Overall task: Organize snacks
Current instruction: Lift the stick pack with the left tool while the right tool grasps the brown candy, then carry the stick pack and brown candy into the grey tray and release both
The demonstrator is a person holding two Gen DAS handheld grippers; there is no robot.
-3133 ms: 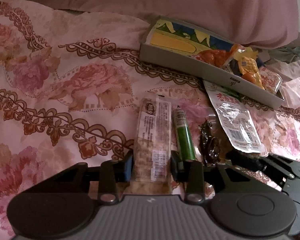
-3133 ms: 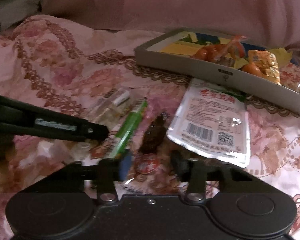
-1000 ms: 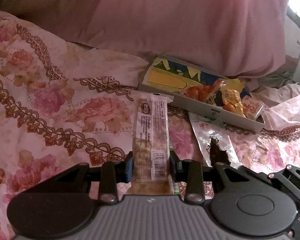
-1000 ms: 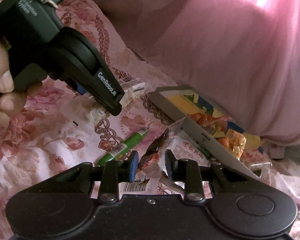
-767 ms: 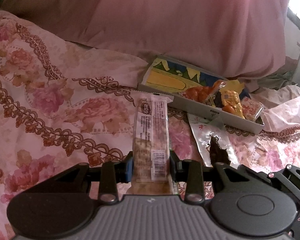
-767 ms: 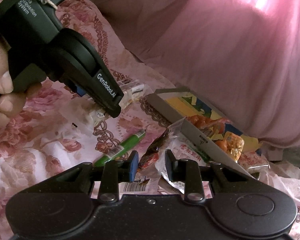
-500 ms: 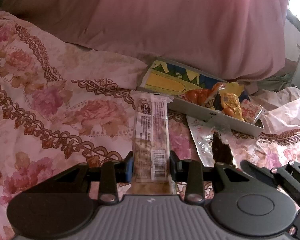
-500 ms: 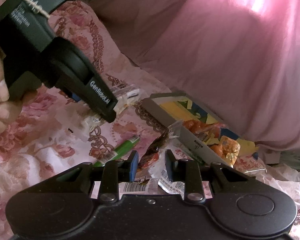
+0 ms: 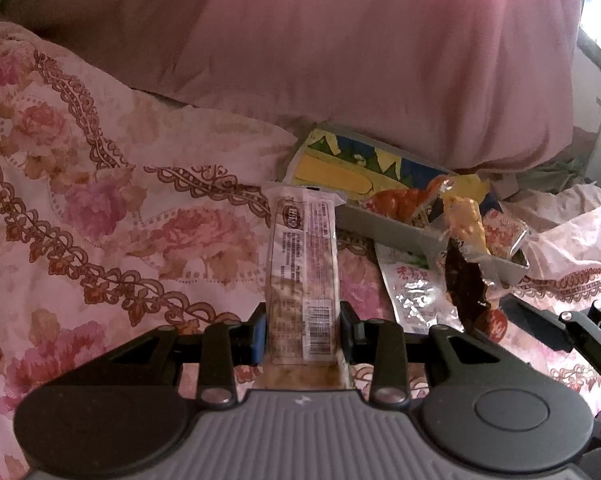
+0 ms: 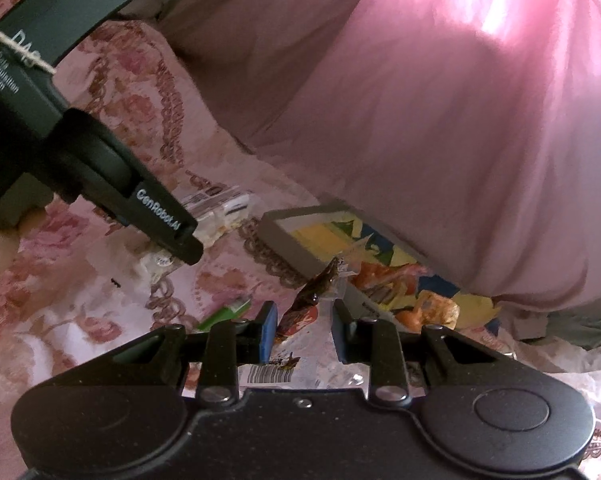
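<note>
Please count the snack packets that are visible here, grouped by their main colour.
Clear: 1, cracker packet in left gripper
Dark brown: 1, dark brown snack in right gripper
Green: 1, green tube
Silver: 1, silver pouch
Orange: 1, orange packet
Yellow: 1, yellow packet
Red and white: 1, red-and-white packet
Total: 7

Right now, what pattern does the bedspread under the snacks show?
Pink roses with brown scrollwork chains on the bedspread, clearest in the left wrist view.
</note>
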